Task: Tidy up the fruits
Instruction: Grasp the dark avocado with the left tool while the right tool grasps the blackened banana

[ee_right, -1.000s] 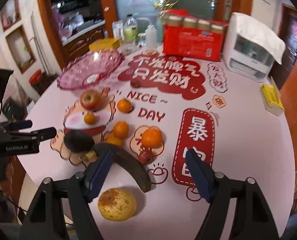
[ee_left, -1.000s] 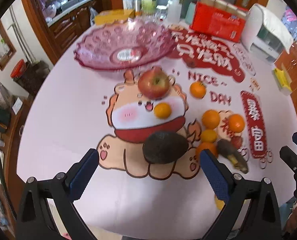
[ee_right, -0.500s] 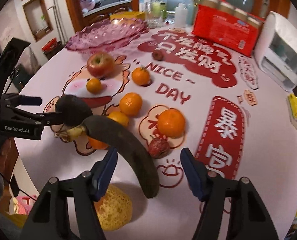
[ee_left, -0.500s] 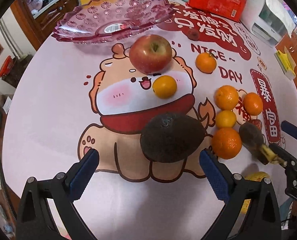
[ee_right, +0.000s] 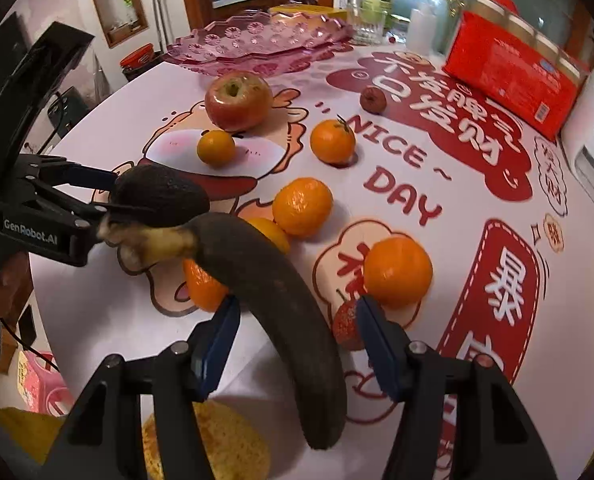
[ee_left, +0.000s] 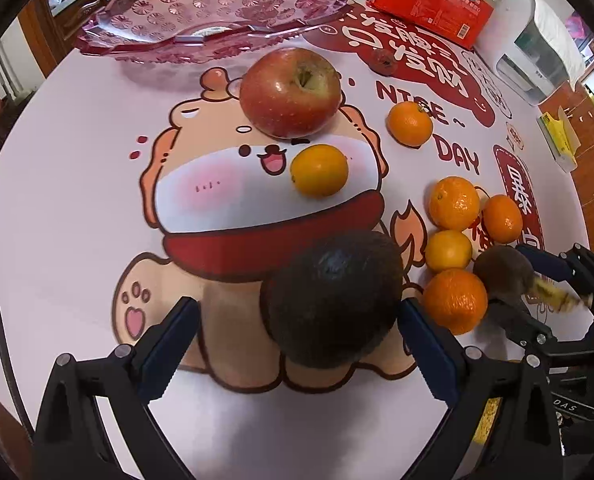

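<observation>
A dark avocado [ee_left: 329, 280] lies on the cartoon table mat. My left gripper [ee_left: 297, 308] stands open astride it, the right pad close against its skin and the left pad well apart. A blackened banana [ee_right: 257, 264] lies between the jaws of my right gripper [ee_right: 297, 302], which are closing with a small gap on each side. The apple [ee_left: 291, 92], several mandarins [ee_left: 455, 202] and a small red fruit [ee_right: 347, 326] rest on the mat. The pink glass dish [ee_left: 201, 20] sits at the back with nothing in it. A rough yellow fruit [ee_right: 217, 440] is partly hidden under my right gripper.
A red carton [ee_left: 429, 0], a white appliance [ee_left: 537, 60], bottles [ee_right: 373, 4] and a yellow box [ee_left: 559, 140] line the far and right sides. A small dark red fruit [ee_right: 373, 99] lies on the printed lettering. The round table's edge curves close on the left.
Both grippers have sunk toward the table. The left now straddles the avocado; the right's jaws have narrowed around the banana.
</observation>
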